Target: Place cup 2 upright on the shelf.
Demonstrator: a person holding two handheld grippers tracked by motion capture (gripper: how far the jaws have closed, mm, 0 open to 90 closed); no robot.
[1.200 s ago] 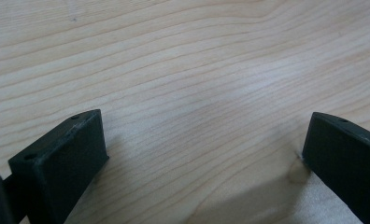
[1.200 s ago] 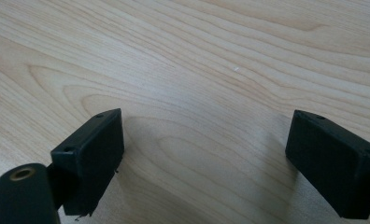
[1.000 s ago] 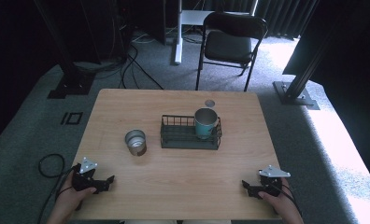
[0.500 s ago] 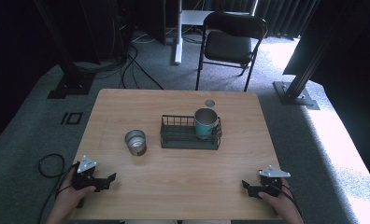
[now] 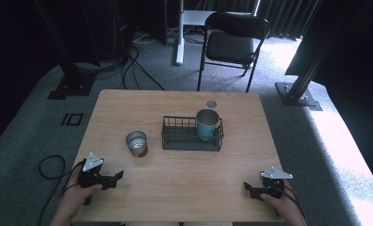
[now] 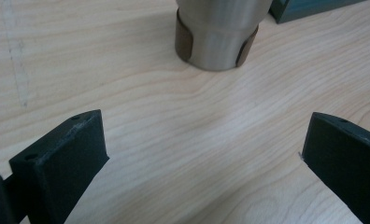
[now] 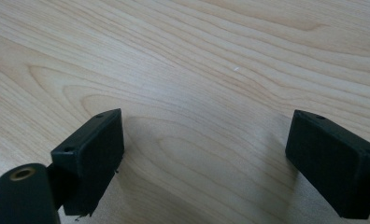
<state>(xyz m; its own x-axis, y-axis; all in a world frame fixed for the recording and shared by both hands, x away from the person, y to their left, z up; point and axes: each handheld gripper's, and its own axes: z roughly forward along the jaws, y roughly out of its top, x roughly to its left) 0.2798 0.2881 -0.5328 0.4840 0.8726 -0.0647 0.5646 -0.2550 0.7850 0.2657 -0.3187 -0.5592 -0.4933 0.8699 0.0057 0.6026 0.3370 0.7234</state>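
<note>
I have both grippers resting wide open on the tabletop (image 5: 184, 183), the left gripper (image 5: 110, 178) aimed at the steel cup (image 5: 136, 143), the right gripper (image 5: 251, 188) idle.

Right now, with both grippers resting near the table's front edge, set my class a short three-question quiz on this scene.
1. True or false: the teal cup stands inside the wire basket.
2. Which gripper has the steel cup ahead of its jaws? A) the left gripper B) the right gripper C) both
3. Fill in: both grippers' jaws are ____, with nothing between them.

Key
1. True; it stands at the basket's right end.
2. A; the left gripper view shows the steel cup's base on the wooden table, apart from the jaws.
3. Open.
</note>
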